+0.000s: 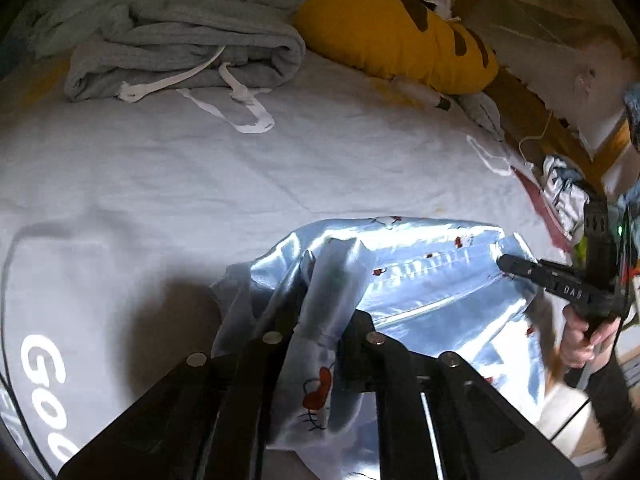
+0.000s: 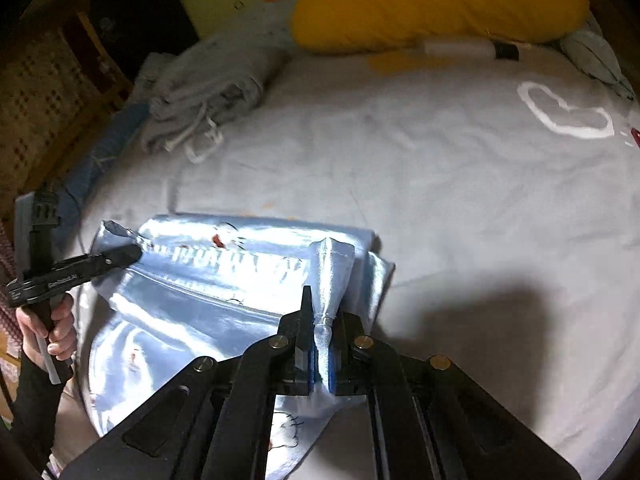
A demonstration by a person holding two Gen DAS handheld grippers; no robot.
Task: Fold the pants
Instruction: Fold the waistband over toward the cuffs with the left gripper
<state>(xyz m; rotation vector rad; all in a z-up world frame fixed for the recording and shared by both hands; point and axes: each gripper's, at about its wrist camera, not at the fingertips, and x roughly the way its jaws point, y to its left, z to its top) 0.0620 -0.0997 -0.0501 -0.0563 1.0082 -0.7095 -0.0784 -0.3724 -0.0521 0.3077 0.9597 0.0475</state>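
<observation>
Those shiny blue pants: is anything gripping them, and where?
Yes. Both tools are shut on the light blue satin pants: the right tool pinches a bunched fold at one end of the waistband, and the left tool pinches the other end.

We see a bed [image 1: 200, 184] with a white sheet. On it lie shiny blue pants [image 1: 420, 280], folded grey sweatpants [image 1: 180, 48] and a yellow plush pillow [image 1: 392, 36].

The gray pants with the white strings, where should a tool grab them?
Probably the thick rolled fold of the gray pants, coming in low from the open sheet side. That bulging edge faces the bare bed and gives something to pinch; the loose drawstrings would just slip.
</observation>
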